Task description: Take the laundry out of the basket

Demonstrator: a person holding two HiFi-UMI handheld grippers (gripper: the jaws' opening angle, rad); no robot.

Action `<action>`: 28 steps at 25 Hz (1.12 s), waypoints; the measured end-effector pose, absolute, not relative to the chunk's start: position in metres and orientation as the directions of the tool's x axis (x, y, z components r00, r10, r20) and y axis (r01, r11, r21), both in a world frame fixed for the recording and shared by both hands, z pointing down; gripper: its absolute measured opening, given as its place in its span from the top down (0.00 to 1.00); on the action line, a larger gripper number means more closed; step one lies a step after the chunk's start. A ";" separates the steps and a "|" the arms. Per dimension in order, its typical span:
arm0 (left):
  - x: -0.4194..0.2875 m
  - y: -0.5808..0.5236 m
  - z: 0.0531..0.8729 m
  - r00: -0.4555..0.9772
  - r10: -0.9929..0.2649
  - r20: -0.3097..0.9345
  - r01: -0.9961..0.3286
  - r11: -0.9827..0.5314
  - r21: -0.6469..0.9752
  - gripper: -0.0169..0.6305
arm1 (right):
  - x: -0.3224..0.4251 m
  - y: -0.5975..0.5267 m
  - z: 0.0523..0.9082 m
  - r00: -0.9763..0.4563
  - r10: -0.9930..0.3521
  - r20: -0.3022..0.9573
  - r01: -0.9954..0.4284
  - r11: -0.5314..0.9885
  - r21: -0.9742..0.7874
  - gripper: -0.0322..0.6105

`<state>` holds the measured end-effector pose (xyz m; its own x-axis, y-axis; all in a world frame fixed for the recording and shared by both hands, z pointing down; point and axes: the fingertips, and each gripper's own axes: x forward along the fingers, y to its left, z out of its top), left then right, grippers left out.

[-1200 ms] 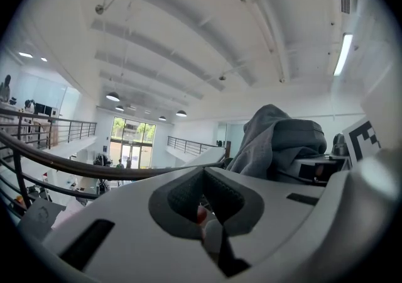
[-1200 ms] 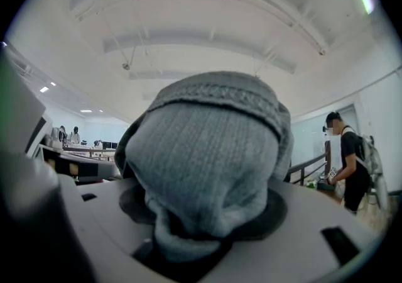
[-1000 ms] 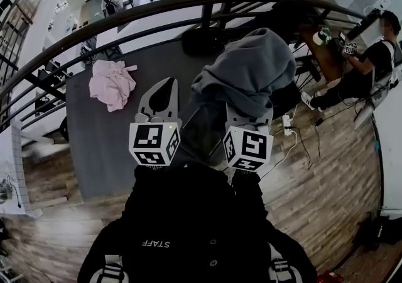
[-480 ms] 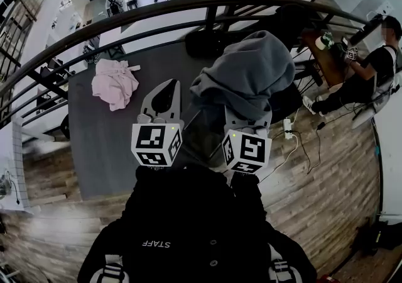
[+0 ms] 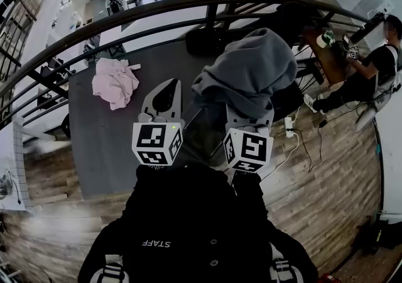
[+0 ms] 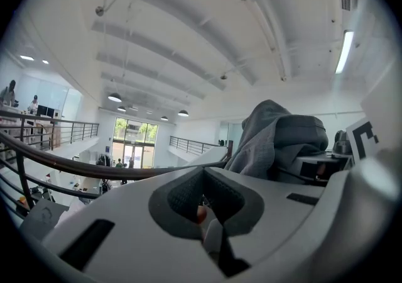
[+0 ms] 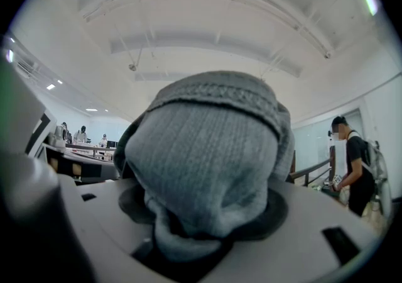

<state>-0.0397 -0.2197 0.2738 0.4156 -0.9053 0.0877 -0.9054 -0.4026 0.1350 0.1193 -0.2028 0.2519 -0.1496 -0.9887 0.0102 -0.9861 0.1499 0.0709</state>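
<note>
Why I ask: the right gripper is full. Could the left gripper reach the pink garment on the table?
Probably yes. The left gripper is empty, fingers together, and only bare table lies between it and the pink garment; the grey garment is off to its right.

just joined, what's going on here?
A person is working with a gripper in each hand. The right gripper has its fingers closed on a grey sweater, held up level, with the fabric bunched and draped over the fingers. The left gripper is beside it, fingers together and holding nothing. A pink garment lies crumpled on the dark table to the left. I can't clearly make out the basket.
</note>
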 end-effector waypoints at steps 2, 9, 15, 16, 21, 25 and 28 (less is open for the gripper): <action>-0.040 -0.220 0.274 0.415 -0.906 0.088 -0.906 -0.402 0.134 0.97 | 0.119 -0.204 0.252 -0.150 -0.989 0.011 -0.986 0.151 0.073 0.48; -0.043 -0.223 0.274 0.406 -0.910 0.088 -0.910 -0.394 0.132 0.97 | 0.120 -0.209 0.251 -0.146 -0.989 0.006 -0.987 0.146 0.068 0.48; -0.044 -0.225 0.277 0.405 -0.910 0.092 -0.910 -0.391 0.137 0.97 | 0.116 -0.212 0.252 -0.152 -0.988 0.005 -0.986 0.152 0.071 0.48; -0.043 -0.225 0.277 0.406 -0.909 0.092 -0.910 -0.392 0.138 0.97 | 0.116 -0.212 0.253 -0.153 -0.988 0.006 -0.986 0.153 0.072 0.48; -0.043 -0.225 0.279 0.404 -0.910 0.092 -0.910 -0.390 0.139 0.97 | 0.116 -0.214 0.254 -0.155 -0.988 0.007 -0.985 0.155 0.073 0.48; -0.045 -0.225 0.280 0.400 -0.912 0.093 -0.912 -0.385 0.143 0.97 | 0.116 -0.214 0.254 -0.154 -0.988 0.009 -0.985 0.155 0.074 0.48; -0.045 -0.224 0.280 0.400 -0.912 0.092 -0.912 -0.385 0.144 0.97 | 0.114 -0.214 0.254 -0.155 -0.988 0.007 -0.985 0.155 0.076 0.48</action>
